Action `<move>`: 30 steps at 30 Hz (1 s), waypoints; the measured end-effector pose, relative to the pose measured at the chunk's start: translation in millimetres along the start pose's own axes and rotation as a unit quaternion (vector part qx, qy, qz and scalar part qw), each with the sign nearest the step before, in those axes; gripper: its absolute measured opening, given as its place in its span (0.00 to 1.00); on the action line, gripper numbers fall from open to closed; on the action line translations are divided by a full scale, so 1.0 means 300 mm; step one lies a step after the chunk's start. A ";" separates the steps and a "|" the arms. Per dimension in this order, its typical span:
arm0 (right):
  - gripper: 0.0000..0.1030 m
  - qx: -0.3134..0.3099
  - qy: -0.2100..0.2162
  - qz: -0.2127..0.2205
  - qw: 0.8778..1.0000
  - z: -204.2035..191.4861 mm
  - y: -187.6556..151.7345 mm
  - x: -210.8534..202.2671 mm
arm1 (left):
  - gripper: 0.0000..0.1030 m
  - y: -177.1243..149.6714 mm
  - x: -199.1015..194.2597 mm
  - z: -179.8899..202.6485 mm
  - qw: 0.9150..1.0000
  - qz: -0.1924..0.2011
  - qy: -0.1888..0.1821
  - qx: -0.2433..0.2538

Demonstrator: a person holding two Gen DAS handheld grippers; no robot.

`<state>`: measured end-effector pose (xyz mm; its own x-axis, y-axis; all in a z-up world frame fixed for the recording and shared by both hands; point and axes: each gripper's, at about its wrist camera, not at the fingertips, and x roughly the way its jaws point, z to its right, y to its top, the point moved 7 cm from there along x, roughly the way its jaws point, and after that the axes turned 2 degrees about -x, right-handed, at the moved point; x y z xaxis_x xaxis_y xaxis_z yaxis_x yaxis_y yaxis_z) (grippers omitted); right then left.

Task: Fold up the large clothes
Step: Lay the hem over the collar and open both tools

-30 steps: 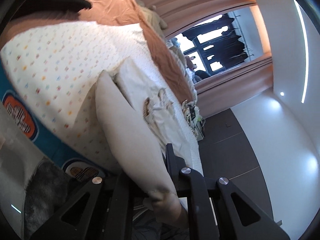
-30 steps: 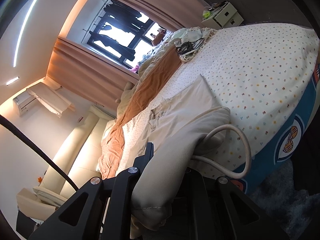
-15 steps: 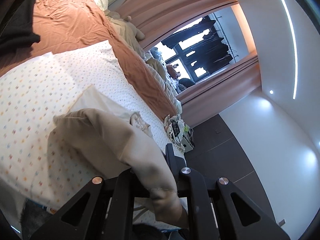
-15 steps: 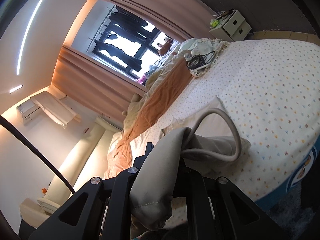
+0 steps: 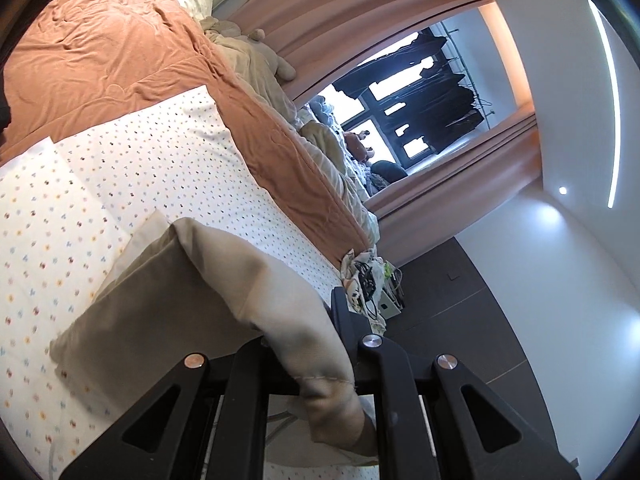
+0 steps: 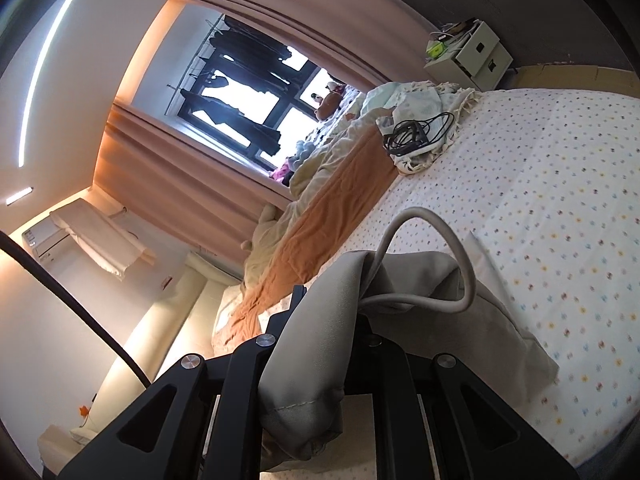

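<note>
Change: both hand-held grippers have carried the beige cloth further over the bed; more of the dotted sheet and orange blanket shows than a second ago, and the blue bed edge has dropped out of sight.
Left hand-held gripper (image 5: 310, 364): clenched on a hemmed edge of the beige garment (image 5: 168, 304), which runs out of the jaws toward 10 o'clock and lies doubled over on the sheet.
Dotted sheet (image 5: 168, 168): spread under the garment, filling the left view from 8 to 11 o'clock.
Orange blanket (image 5: 120, 48): rumpled at 11 o'clock, beyond the sheet.
Window (image 5: 404, 108): at 1 o'clock between pink curtains (image 5: 352, 20), dark clothes hanging outside.
Right hand-held gripper (image 6: 316, 360): clamped on another fold of the same garment (image 6: 312, 352), the stitched hem bunched below the jaws.
Loop (image 6: 436, 240): a pale strap of the garment arching up at 1 o'clock from the jaws.
Black cable (image 6: 416, 134): coiled on a fringed cloth at 1 o'clock, well apart.
Bedside cabinet (image 6: 472, 56): at 1 o'clock, against the wall.
</note>
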<state>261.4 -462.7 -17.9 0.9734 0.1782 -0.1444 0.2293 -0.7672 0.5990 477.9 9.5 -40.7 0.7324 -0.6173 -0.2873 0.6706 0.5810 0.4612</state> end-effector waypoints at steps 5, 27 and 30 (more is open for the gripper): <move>0.09 0.009 -0.007 -0.007 1.000 0.041 0.048 0.177 | 0.12 0.067 0.151 -0.046 1.000 -0.006 0.019 -0.005; 0.15 0.012 -0.134 -0.066 0.989 0.295 0.000 0.713 | 0.12 0.052 0.672 -0.486 0.984 -0.078 0.158 -0.040; 0.66 0.003 -0.141 -0.066 0.988 0.275 -0.020 0.737 | 0.16 0.022 0.709 -0.534 0.978 -0.101 0.167 -0.071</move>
<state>475.0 -469.6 -118.5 0.8952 0.0987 -0.4346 0.3528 -0.7529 0.5556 657.1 -33.0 -233.2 0.5655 -0.5337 -0.6288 0.7975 0.5483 0.2518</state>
